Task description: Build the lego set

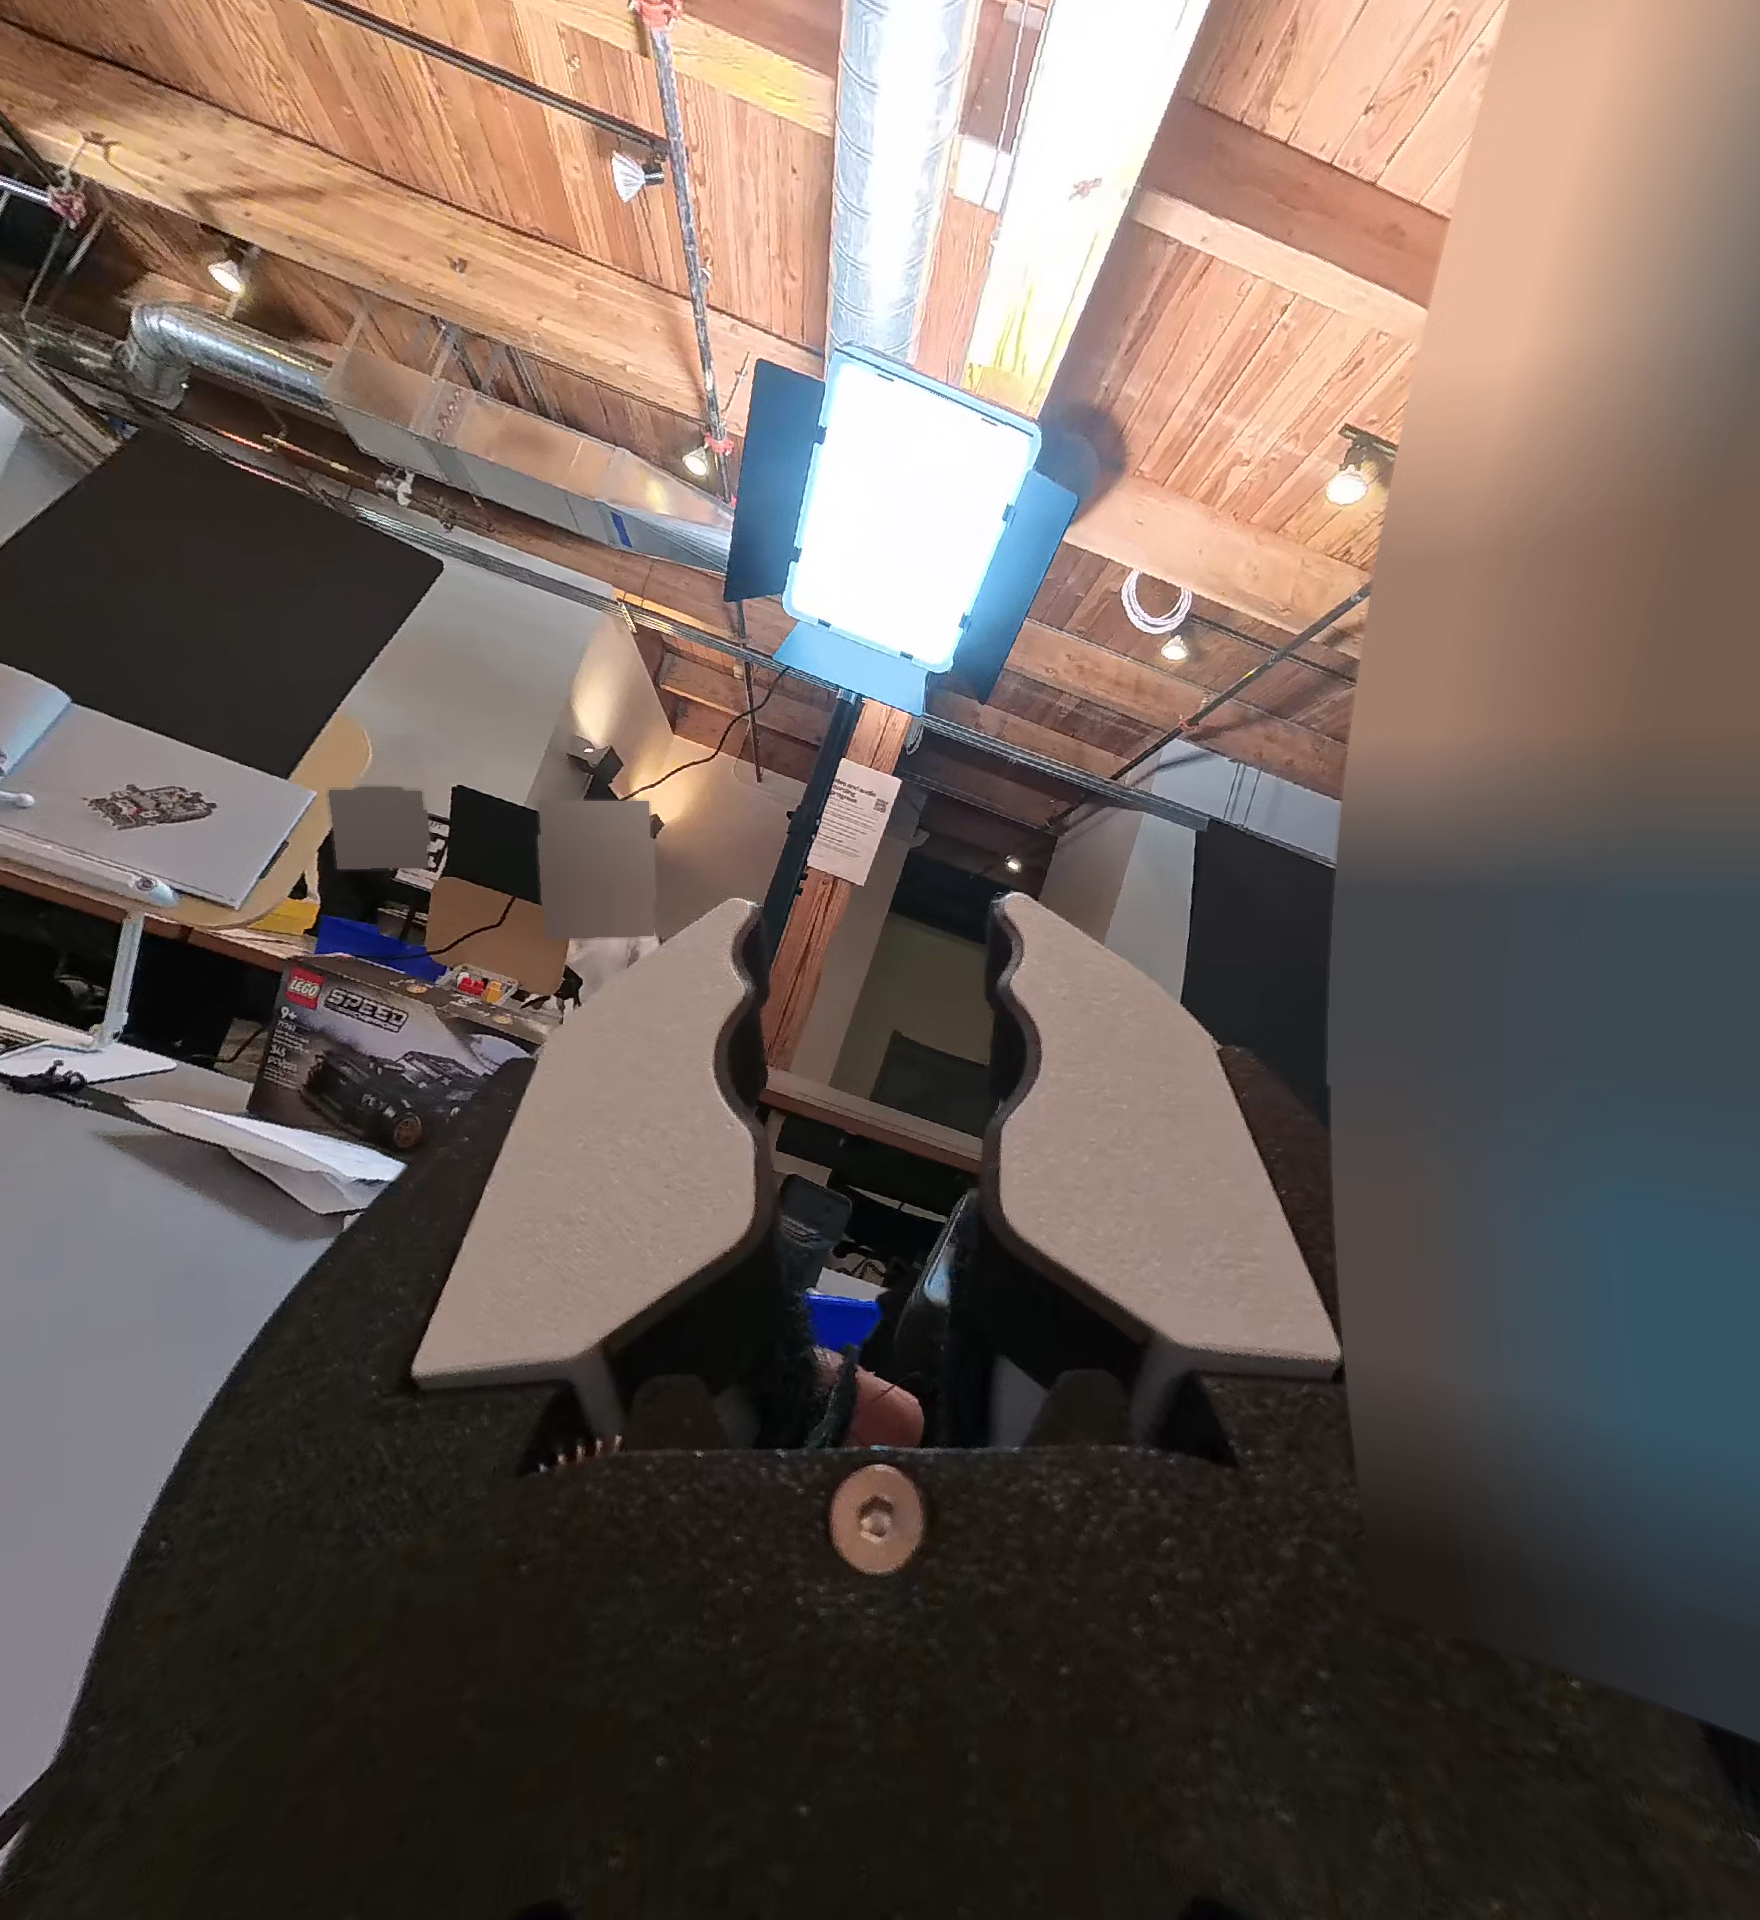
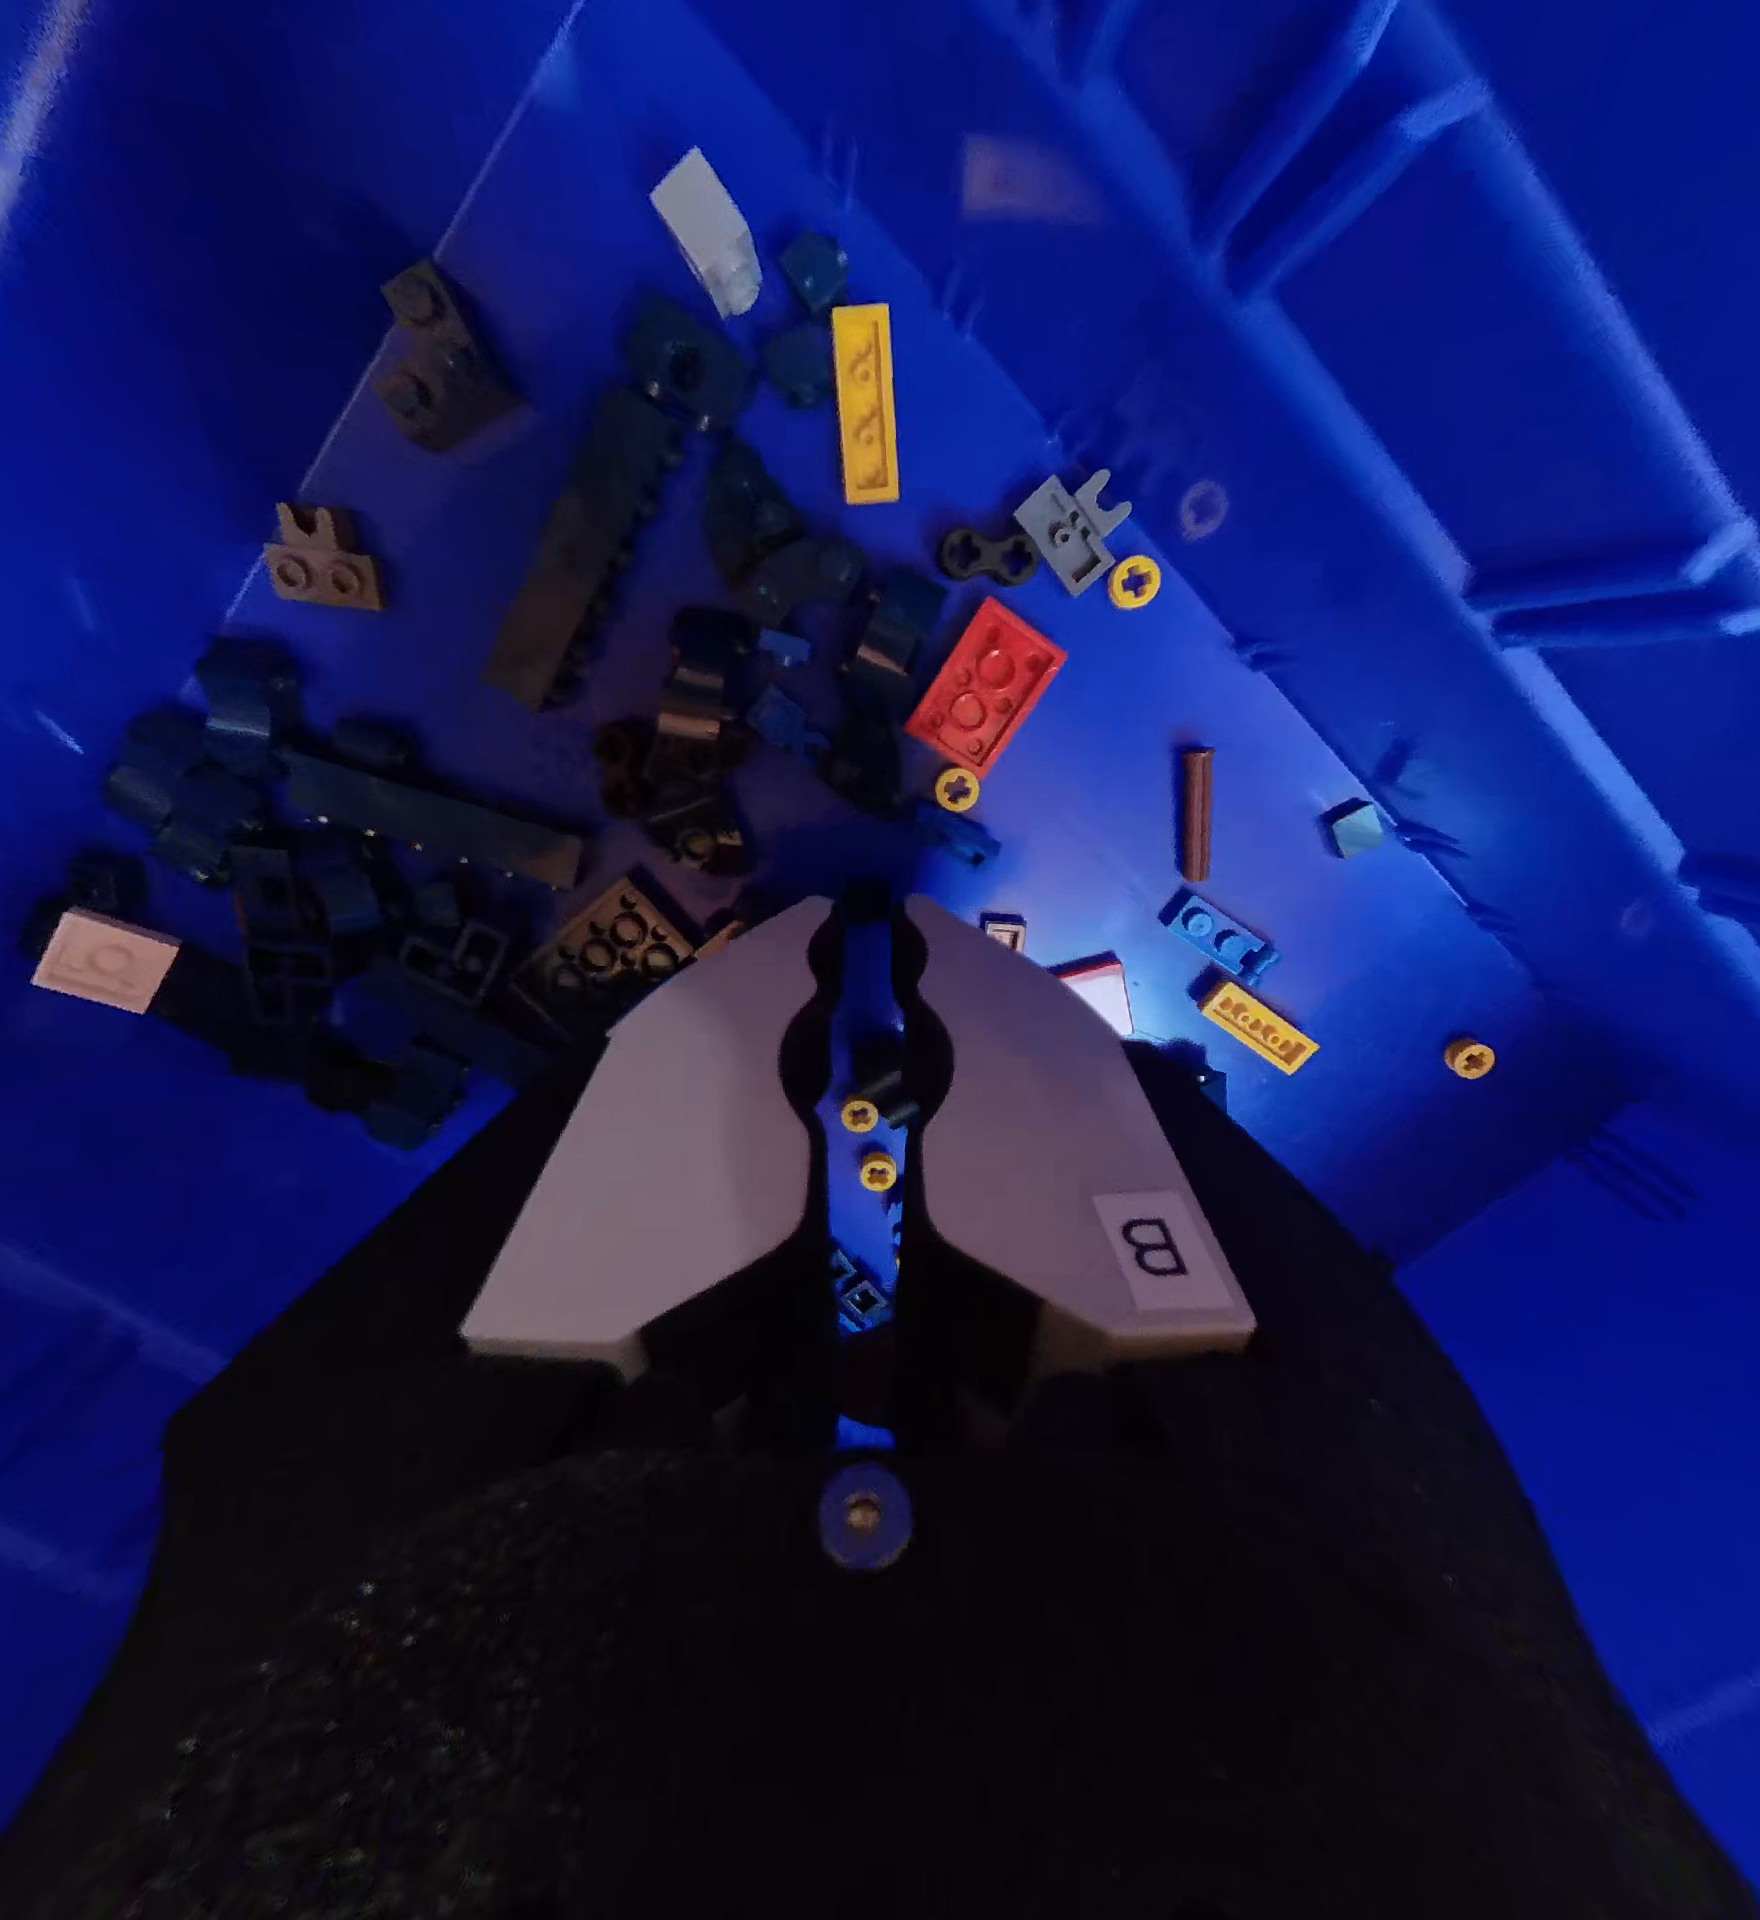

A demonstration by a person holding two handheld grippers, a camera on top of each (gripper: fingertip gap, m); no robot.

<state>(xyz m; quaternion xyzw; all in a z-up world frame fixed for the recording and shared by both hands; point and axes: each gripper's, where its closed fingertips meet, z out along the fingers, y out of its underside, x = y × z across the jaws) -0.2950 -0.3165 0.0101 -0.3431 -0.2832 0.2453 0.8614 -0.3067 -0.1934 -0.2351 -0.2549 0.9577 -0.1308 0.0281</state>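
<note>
Your left gripper (image 1: 871,935) points up and across the room, its jaws standing wide apart with only air between them. Beyond it you see a plank ceiling (image 1: 440,208) with a silver duct (image 1: 897,156), and a bright panel lamp (image 1: 902,520) on a black stand. Low on the left lies a grey table (image 1: 76,1299) with a white sheet of paper (image 1: 273,1148) and one toy box (image 1: 388,1049) printed with a dark car. Behind that, a white stand (image 1: 117,977) props up an open booklet (image 1: 128,800).

Your right gripper (image 2: 868,920) is down inside a blue bin (image 2: 1478,468). Its jaws are drawn to a narrow slit, and a small dark piece (image 2: 865,902) shows right at the tips; you cannot tell whether the pads press on it.

The bin floor is strewn with toy bricks. To the left is a dark heap (image 2: 419,810) too murky to count. Clear to see are one red plate (image 2: 985,681), two yellow plates (image 2: 865,400) (image 2: 1255,1029), five small yellow round pieces such as (image 2: 1134,580), one brown rod (image 2: 1196,810), one grey clip piece (image 2: 1073,530) and one pale curved piece (image 2: 710,234).
</note>
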